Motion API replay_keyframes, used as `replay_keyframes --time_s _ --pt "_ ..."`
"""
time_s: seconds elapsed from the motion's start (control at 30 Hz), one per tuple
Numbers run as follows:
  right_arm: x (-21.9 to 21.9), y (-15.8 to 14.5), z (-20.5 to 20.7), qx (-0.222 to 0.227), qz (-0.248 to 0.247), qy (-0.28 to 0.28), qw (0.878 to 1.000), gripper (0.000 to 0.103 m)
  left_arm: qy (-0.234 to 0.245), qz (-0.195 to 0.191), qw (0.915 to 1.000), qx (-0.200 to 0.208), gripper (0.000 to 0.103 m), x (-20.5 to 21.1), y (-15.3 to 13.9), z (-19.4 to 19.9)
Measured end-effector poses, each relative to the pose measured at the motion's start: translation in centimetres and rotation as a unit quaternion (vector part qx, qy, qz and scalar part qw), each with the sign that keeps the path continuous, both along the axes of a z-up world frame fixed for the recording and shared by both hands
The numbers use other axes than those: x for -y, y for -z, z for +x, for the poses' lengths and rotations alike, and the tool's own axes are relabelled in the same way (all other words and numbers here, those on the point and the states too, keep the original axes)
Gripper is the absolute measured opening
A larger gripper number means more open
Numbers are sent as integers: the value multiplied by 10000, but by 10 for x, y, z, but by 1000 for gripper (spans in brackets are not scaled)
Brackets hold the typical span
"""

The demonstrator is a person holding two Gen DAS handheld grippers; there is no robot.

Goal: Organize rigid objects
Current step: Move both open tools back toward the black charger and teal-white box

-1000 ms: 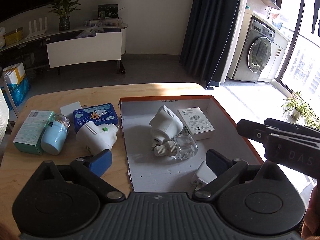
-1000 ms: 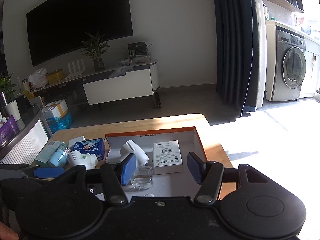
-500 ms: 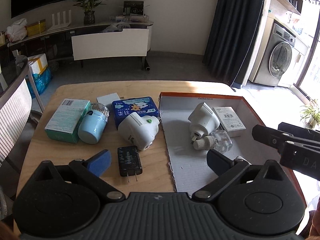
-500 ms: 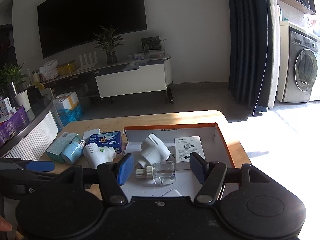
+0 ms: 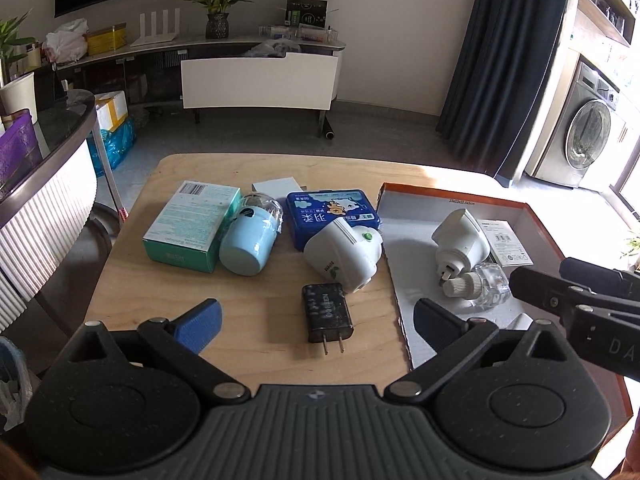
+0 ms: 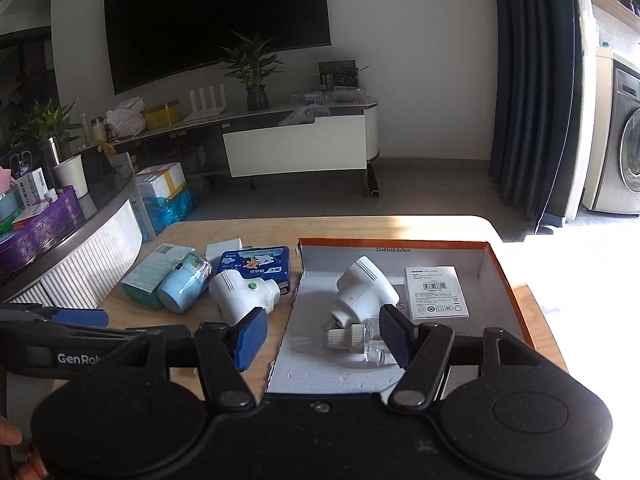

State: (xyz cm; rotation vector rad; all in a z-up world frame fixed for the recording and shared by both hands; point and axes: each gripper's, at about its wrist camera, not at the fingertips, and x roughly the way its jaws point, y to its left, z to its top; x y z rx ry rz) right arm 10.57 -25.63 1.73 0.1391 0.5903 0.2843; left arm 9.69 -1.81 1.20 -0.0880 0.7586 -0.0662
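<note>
**Left wrist view: black charger between spread fingers, nothing held**

Left wrist view shows the left hand-held gripper [image 5: 316, 320] spread wide above the wooden tabletop [image 5: 256, 280], pinching nothing. The black charger [image 5: 327, 313] lies flat on the tabletop between the two fingers, prongs pointing toward the camera, touching neither pad. At 12 o'clock from the charger, just beside it, lies a white plug-in device [image 5: 344, 254] with a green button. Behind that sits a blue tin [image 5: 332, 214]. At 10 o'clock lie a pale blue cup [image 5: 250, 242] on its side and a green carton [image 5: 190, 226], touching each other. At 3 o'clock stands the orange-rimmed box [image 5: 452, 197], holding a second white plug-in device [image 5: 460, 238], a clear glass bottle [image 5: 478, 286] with a white cap, and a small white packet [image 5: 505, 242] at about 1 o'clock inside the box.

The right hand-held gripper [image 6: 322, 334] hangs over the near part of the box, its fingers parted and empty. The clear bottle lies just past its right finger, whether touching I cannot tell.
</note>
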Motion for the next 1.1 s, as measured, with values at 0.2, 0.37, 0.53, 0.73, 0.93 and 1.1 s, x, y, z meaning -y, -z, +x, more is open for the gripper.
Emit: replay_keyframes --time_s 0.2,0.37,0.53,0.73,0.93,1.1 --pt "-13 1 1 -48 -27 -165 9998 76 -125 -29 9999 -33 103 -13 2 -1" --pt "-22 2 3 -89 -42 -274 9996 76 -217 -46 9997 -60 103 -23 4 -1" --pt "-30 5 6 -136 -57 -356 9993 76 -329 -44 9994 -91 103 -33 6 1" --pt "-37 9 9 -207 -50 -431 9988 76 -428 -26 9990 -117 103 -42 8 3" --pt "-45 12 12 -253 -65 -514 9983 76 -528 -21 9985 -161 103 -50 11 5" --pt "-50 13 14 -293 -67 -561 9980 76 -593 -15 9981 -180 103 -57 13 6"
